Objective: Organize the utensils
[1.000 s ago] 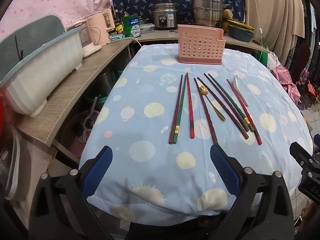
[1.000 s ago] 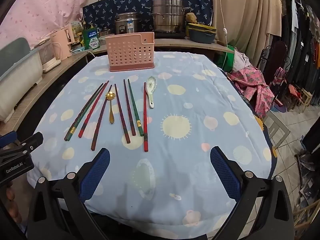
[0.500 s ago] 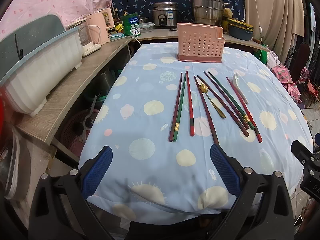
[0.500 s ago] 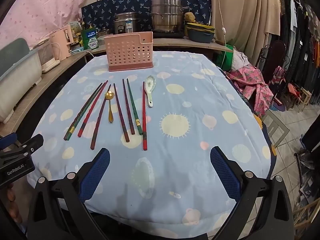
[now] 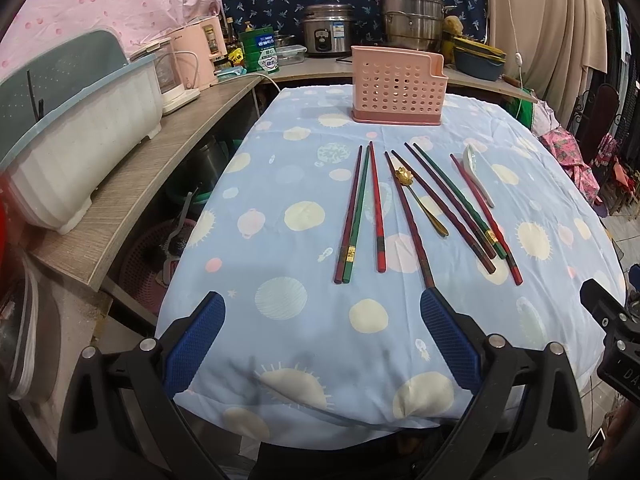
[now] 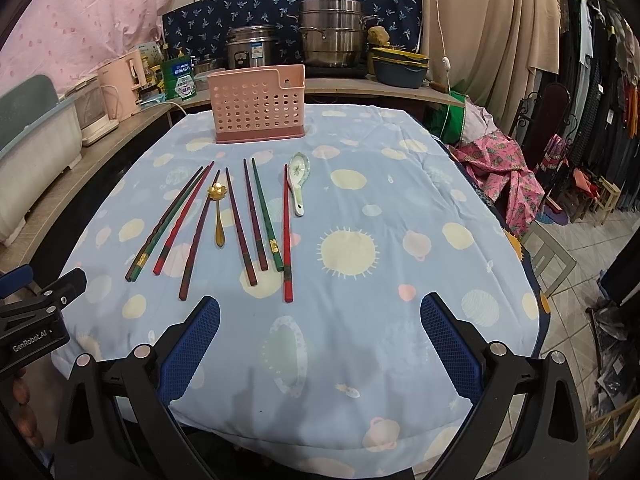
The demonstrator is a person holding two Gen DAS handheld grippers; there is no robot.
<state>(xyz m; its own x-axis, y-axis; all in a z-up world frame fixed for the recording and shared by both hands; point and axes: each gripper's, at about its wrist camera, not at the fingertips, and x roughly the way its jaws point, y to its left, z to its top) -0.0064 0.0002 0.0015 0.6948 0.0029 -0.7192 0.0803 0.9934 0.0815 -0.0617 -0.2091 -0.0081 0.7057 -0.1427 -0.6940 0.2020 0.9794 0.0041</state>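
A: How are the two tools held?

B: The left gripper and right gripper are both spread wide with nothing held, poised above the near edge of the table.

A: And the utensils?

B: Chopsticks are laid out in a row mid-table, with a gold spoon among them and a white ceramic spoon on their right side. The pink holder is stood upright beyond them, empty as far as can be told.

A: How should a first pick be done?

B: A thick end is best pinched singly, then tipped upright over the holder.

A: Any difference between views?

B: The floor and hanging clothes are shown only by the right view; the shelf with a dish bin is seen best from the left.
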